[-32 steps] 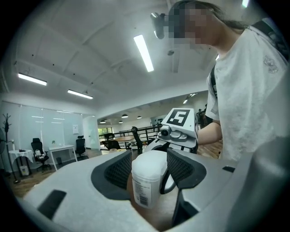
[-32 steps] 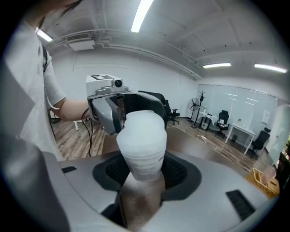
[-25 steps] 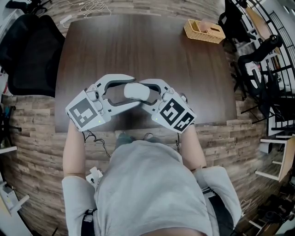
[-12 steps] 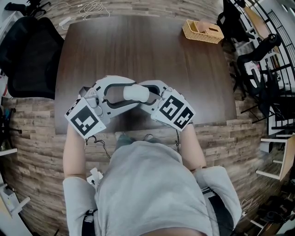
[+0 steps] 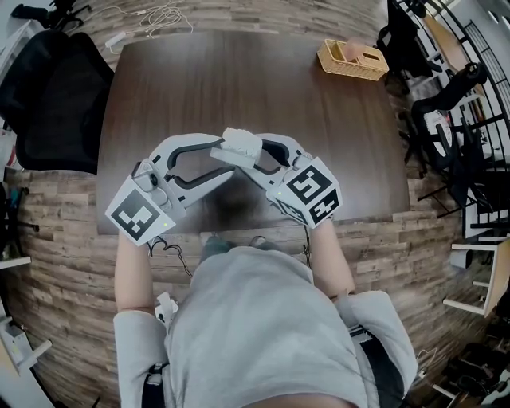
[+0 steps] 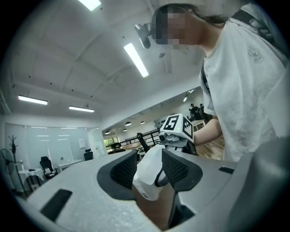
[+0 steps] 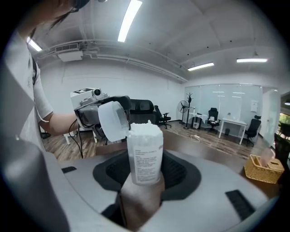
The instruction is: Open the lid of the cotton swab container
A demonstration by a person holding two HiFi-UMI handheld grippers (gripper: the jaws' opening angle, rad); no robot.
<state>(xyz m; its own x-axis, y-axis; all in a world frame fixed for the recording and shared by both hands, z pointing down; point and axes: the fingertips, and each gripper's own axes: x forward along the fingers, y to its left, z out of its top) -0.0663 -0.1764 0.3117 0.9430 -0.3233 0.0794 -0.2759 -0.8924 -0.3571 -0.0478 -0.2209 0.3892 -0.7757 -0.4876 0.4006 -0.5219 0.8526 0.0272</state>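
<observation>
The cotton swab container (image 7: 145,154) is a clear cylinder with a printed label, upright between the pads of my right gripper (image 7: 145,176), which is shut on its lower body. White swab heads show at its uncovered top. Its translucent lid (image 7: 112,120) is flipped up and to the left. That lid (image 6: 149,174) sits between the pads of my left gripper (image 6: 149,168), whose jaws have just been closing onto it. In the head view both grippers meet over the near table edge, left gripper (image 5: 225,151) and right gripper (image 5: 249,157) around the white container (image 5: 241,143).
The dark wooden table (image 5: 239,80) lies below the grippers. A wicker basket (image 5: 352,57) stands at its far right corner. A black chair (image 5: 48,88) is at the left, with cables (image 5: 151,12) on the floor beyond the table.
Both grippers have risen and rolled. The container's lid, closed in the earlier frames, now stands flipped open. The left jaws have narrowed around it.
</observation>
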